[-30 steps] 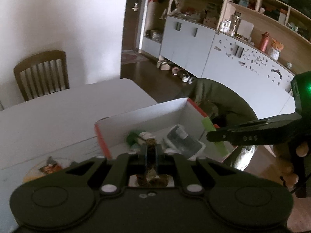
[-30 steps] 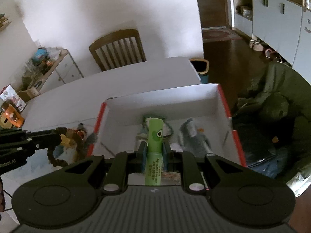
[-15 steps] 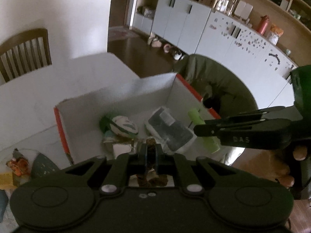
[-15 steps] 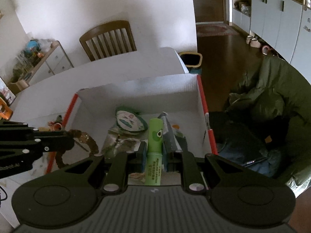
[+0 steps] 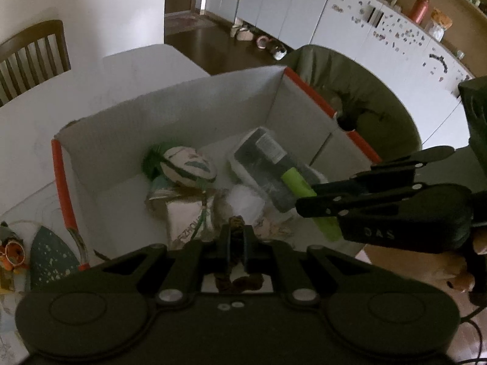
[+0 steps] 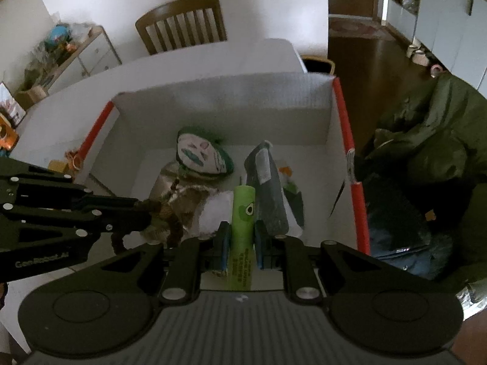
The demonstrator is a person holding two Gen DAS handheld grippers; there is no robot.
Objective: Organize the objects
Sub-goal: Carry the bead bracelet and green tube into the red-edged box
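A white cardboard box (image 5: 170, 112) with orange-red edges stands on the white table; it also shows in the right wrist view (image 6: 231, 103). Inside lie a painted mask (image 6: 201, 155), a dark grey packet (image 6: 268, 188) and a white pouch (image 5: 185, 222). My left gripper (image 5: 236, 228) is shut on a brown hair tie (image 6: 166, 213) and hangs over the box's near side. My right gripper (image 6: 240, 237) is shut on a light green tube (image 6: 242, 213), also over the box; the tube also shows in the left wrist view (image 5: 296, 182).
Small items (image 5: 13, 249) and a dark green patterned piece (image 5: 51, 255) lie on the table left of the box. A wooden chair (image 6: 182, 26) stands behind the table. A dark green coat (image 6: 432, 140) lies right of the box. Cabinets (image 5: 304, 21) line the far wall.
Both grippers have moved forward and down over the box, each still holding its object. The box now fills more of both views.
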